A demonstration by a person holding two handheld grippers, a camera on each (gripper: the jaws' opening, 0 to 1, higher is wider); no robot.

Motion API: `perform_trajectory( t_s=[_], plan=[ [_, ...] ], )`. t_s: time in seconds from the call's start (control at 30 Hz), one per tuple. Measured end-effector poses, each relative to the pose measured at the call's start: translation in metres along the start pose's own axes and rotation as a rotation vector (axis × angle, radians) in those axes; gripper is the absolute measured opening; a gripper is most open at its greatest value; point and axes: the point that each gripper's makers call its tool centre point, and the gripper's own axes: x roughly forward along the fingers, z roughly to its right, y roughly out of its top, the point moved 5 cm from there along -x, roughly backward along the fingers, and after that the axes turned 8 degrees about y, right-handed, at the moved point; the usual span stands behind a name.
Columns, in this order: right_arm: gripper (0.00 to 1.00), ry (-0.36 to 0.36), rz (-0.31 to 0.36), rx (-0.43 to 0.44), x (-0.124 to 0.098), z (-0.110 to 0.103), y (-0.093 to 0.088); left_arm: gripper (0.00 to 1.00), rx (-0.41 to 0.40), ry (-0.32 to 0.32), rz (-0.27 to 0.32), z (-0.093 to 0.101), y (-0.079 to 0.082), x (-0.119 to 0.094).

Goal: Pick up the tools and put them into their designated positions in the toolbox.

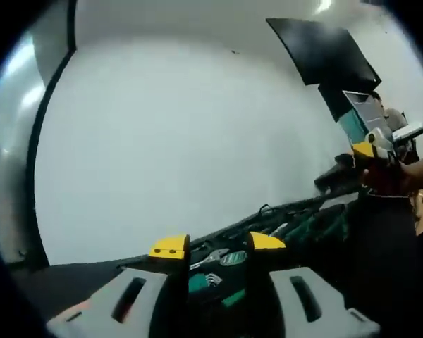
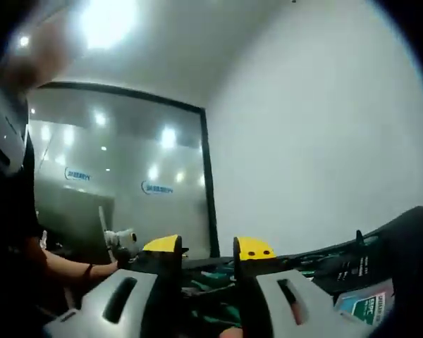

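Much of both views is a plain white wall (image 1: pixel 183 141), smooth and featureless, so the work area sits low and squeezed at the bottom edge. In the right gripper view a glass partition (image 2: pixel 120 176) with a dark frame reflects ceiling lights; its lettering is too small to read.

The toolbox (image 1: pixel 296 222) appears as a long, dark, open tray running diagonally behind the left gripper's jaws in the left gripper view. Green-handled tools (image 1: pixel 324 224) lie in it, packed close, and individual types are hard to tell apart. Just beyond the jaws a shiny metal tool, apparently a wrench (image 1: pixel 210 259), lies flat. In the right gripper view the same dark tray is blurred and partly hidden by the jaws.

The left gripper (image 1: pixel 217 244) is level, its grey jaws with yellow tips parted and nothing between them. The right gripper (image 2: pixel 206 247) is likewise level and parted, grasping nothing. In the right gripper view, a person's hand (image 2: pixel 99 271) reaches in from the left, forearm extended.

A printed label (image 2: pixel 366 303) at the lower right is cut off.
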Motion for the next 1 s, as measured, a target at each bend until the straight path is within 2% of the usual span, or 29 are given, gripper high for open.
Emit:
perform_trajectory(
  t_s=[0.1, 0.13, 0.17, 0.2, 0.23, 0.27, 0.37, 0.47, 0.53, 0.63, 0.73, 0.8, 0.87, 1.0],
  plan=[
    [0.27, 0.031, 0.005, 0.037, 0.001, -0.003, -0.001, 0.27, 0.079, -0.021, -0.002, 0.013, 0.003, 0.013],
    [0.27, 0.018, -0.017, 0.025, 0.002, -0.001, -0.004, 0.27, 0.06, -0.034, 0.014, 0.017, 0.005, 0.016],
    [0.27, -0.024, -0.058, -0.012, 0.001, 0.005, -0.009, 0.27, 0.028, -0.033, 0.034, 0.019, 0.006, 0.019],
    [0.27, -0.057, -0.101, -0.036, 0.001, 0.01, -0.015, 0.27, 0.002, -0.003, 0.045, 0.018, 0.005, 0.021],
    [0.27, -0.075, -0.134, -0.037, 0.001, 0.014, -0.02, 0.26, 0.042, 0.058, 0.01, 0.013, 0.001, 0.019],
    [0.27, -0.088, -0.141, -0.028, 0.001, 0.016, -0.022, 0.25, 0.087, 0.084, 0.012, 0.011, 0.001, 0.016],
    [0.28, -0.113, -0.109, -0.007, -0.004, 0.021, -0.017, 0.26, 0.011, 0.048, 0.082, 0.018, 0.015, 0.008],
    [0.27, -0.16, -0.082, 0.006, -0.01, 0.029, -0.012, 0.26, -0.027, 0.021, 0.038, 0.019, 0.01, 0.008],
    [0.27, -0.177, -0.088, 0.024, -0.011, 0.033, -0.014, 0.25, -0.032, 0.01, 0.033, 0.021, 0.01, 0.007],
    [0.27, -0.198, -0.13, 0.021, -0.01, 0.035, -0.02, 0.25, -0.073, -0.068, 0.049, 0.034, 0.015, 0.003],
    [0.27, -0.179, -0.178, -0.005, -0.007, 0.03, -0.026, 0.23, -0.141, -0.14, 0.047, 0.043, 0.018, 0.0],
    [0.27, -0.168, -0.227, -0.038, -0.005, 0.027, -0.032, 0.18, -0.183, -0.137, 0.038, 0.04, 0.018, -0.001],
    [0.27, -0.151, -0.263, -0.059, -0.002, 0.023, -0.037, 0.16, -0.242, -0.128, 0.056, 0.034, 0.022, -0.002],
    [0.27, -0.142, -0.284, -0.066, -0.002, 0.022, -0.039, 0.16, -0.262, -0.115, 0.049, 0.029, 0.02, -0.002]
  ],
)
